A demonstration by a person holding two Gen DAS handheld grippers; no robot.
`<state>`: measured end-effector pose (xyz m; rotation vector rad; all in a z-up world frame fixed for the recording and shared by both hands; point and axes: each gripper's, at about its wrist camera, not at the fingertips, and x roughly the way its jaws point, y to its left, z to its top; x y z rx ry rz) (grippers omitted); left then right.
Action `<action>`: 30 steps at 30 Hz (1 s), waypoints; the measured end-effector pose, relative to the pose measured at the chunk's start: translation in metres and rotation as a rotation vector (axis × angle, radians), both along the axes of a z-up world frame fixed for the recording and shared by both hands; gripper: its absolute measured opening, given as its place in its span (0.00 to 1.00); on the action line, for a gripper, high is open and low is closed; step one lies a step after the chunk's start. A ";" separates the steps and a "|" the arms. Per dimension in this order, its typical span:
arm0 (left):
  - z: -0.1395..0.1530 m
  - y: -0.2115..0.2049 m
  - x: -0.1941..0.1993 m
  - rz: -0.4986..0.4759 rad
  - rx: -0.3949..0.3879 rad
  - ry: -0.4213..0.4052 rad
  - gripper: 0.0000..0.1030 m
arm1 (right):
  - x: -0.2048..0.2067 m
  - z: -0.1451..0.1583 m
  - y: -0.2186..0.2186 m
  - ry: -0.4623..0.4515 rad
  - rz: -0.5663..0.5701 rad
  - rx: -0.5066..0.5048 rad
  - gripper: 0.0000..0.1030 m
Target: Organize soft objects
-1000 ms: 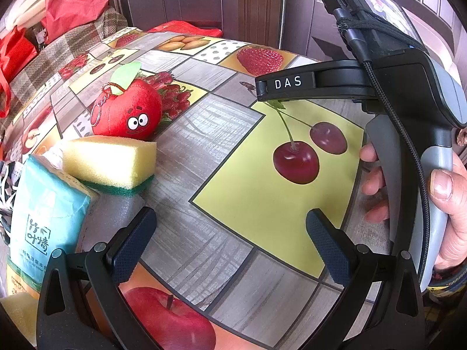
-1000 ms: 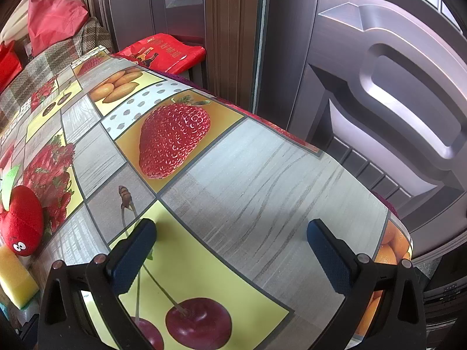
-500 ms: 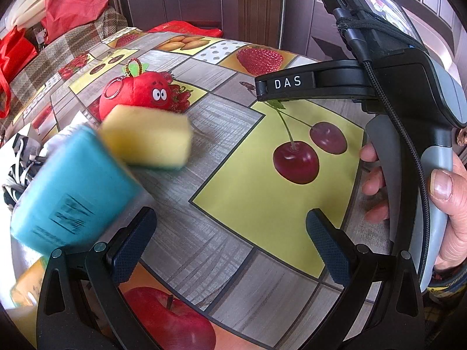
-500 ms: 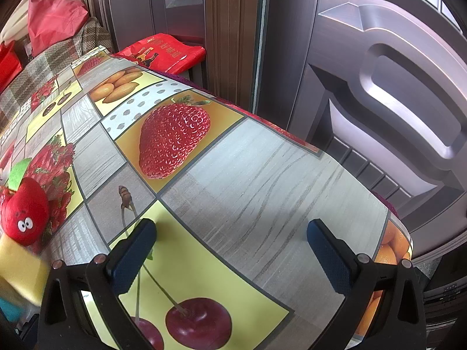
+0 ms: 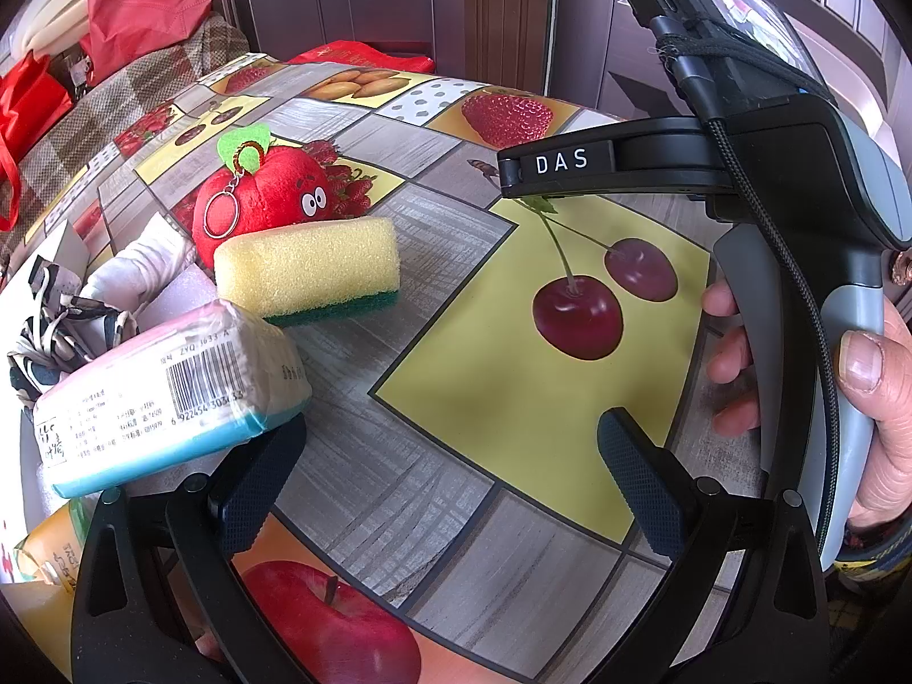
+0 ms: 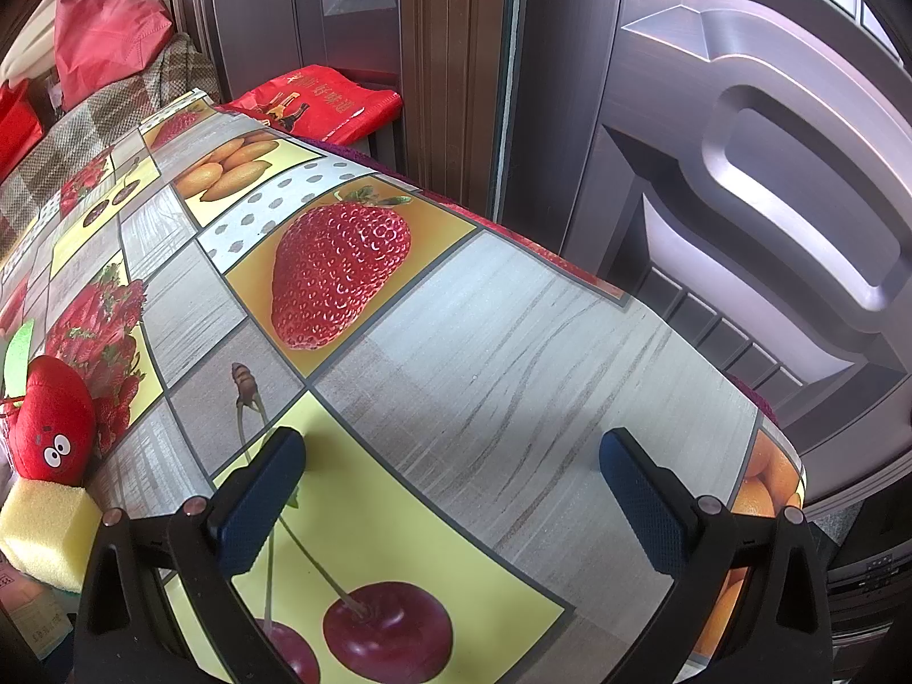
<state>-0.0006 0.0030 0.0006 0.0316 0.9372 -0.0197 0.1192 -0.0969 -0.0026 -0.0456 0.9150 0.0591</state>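
In the left wrist view a red plush apple (image 5: 268,205) with a green leaf and key ring sits on the fruit-print tablecloth (image 5: 399,456). A yellow sponge (image 5: 310,268) with a green underside lies right in front of it. A tissue pack (image 5: 165,382) with a barcode lies at the left, just beyond my left fingertip. My left gripper (image 5: 450,467) is open and empty over the yellow cherry square. My right gripper (image 6: 456,484) is open and empty; the plush apple (image 6: 51,427) and the sponge (image 6: 45,530) show at its far left.
White and black-patterned cloth (image 5: 74,308) lies left of the sponge. Red bags (image 5: 137,5) sit on a checked seat behind the table. A red bag (image 6: 319,97) lies at the far table edge by the dark doors (image 6: 741,171). The right handle (image 5: 798,228) stands at the right.
The plush apple, sponge and tissue pack have shifted right and toward the table's middle; the tissue pack now lies barcode side up. Both grippers have stayed put and open.
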 end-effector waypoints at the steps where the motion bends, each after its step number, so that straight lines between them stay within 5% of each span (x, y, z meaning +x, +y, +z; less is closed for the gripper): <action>1: 0.000 0.000 0.000 0.000 0.000 0.000 0.99 | 0.000 0.000 0.000 0.000 0.000 0.000 1.00; 30: 0.010 -0.009 -0.012 0.004 0.021 -0.045 0.99 | 0.000 0.000 0.000 0.001 0.000 -0.001 1.00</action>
